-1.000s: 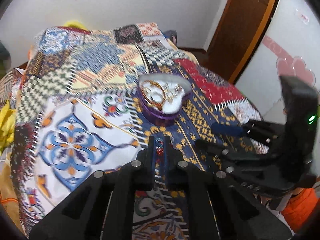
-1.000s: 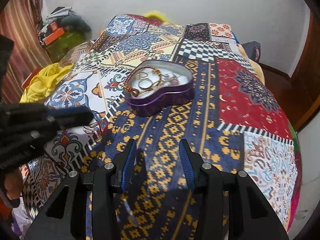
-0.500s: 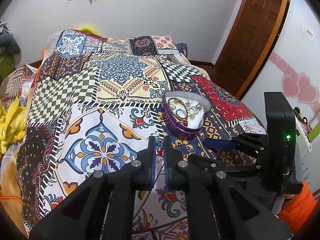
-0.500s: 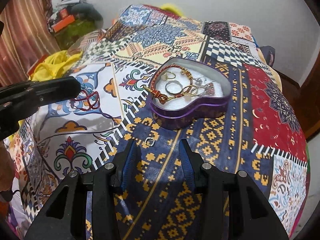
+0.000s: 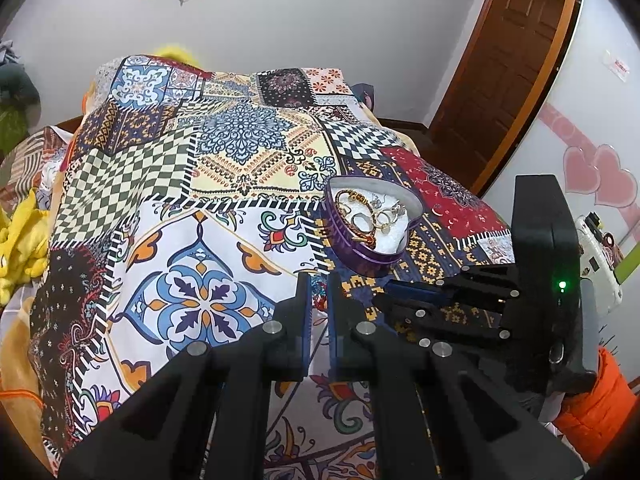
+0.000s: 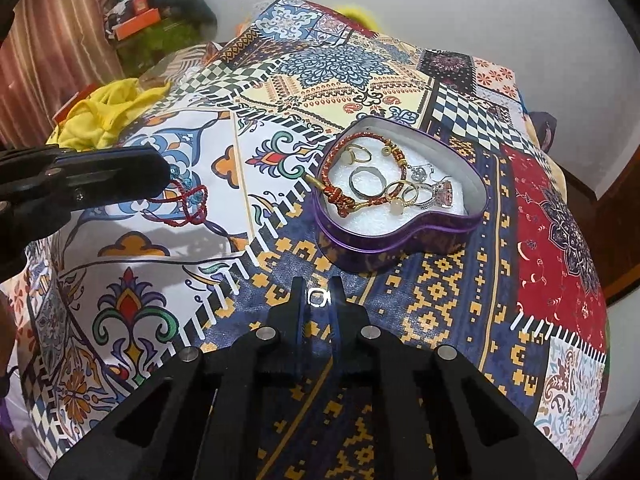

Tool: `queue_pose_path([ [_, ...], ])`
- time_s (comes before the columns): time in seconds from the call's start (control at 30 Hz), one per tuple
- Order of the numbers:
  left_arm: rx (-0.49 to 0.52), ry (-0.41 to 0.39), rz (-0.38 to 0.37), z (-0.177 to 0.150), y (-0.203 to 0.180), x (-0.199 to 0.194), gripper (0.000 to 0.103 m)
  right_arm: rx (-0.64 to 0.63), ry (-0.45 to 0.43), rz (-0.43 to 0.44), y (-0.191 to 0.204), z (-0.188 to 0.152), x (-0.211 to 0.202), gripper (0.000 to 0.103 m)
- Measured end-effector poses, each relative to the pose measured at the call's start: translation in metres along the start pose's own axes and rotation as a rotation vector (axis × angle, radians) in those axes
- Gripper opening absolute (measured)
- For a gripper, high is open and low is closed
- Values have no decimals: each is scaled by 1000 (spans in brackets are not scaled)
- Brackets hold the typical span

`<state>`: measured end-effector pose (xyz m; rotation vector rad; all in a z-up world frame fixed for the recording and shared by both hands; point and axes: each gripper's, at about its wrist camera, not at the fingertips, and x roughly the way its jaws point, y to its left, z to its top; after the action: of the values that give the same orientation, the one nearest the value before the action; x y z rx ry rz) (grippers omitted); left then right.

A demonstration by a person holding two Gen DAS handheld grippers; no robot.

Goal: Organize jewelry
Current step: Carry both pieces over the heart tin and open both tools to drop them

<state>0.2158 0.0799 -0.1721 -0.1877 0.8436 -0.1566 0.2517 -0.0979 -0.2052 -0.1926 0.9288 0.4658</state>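
A purple heart-shaped tin [image 6: 400, 236] lined in white sits on the patchwork bedspread [image 6: 440, 300] and holds a red-gold cord bracelet [image 6: 340, 192] and several rings [image 6: 368, 182]; it also shows in the left wrist view [image 5: 360, 256]. My left gripper [image 5: 319, 292] is shut on a red beaded bracelet [image 6: 188, 204], which dangles above the spread left of the tin. My right gripper [image 6: 318, 296] is closed on a small silver ring [image 6: 319, 297], just in front of the tin.
Yellow cloth [image 6: 104, 108] lies at the bed's left edge, with clutter and a curtain [image 6: 48, 40] behind. A wooden door [image 5: 512, 64] and a wall with pink hearts [image 5: 600, 176] stand to the right. The bedspread drops off at the right.
My right gripper has closed from wide open onto the silver ring on the spread. My left gripper has lifted and drawn back with the red bracelet.
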Motion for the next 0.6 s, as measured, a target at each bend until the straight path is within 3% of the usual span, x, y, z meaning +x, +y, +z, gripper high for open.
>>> queue_pose_path([
  [0.13,7,-15,0,6,-3,-4,5,44,-21,19,-8,0,-9,9],
  [0.6,24,-89,-18,43,-21,-13,5,154,-224,-24,-47,18,-75,9],
])
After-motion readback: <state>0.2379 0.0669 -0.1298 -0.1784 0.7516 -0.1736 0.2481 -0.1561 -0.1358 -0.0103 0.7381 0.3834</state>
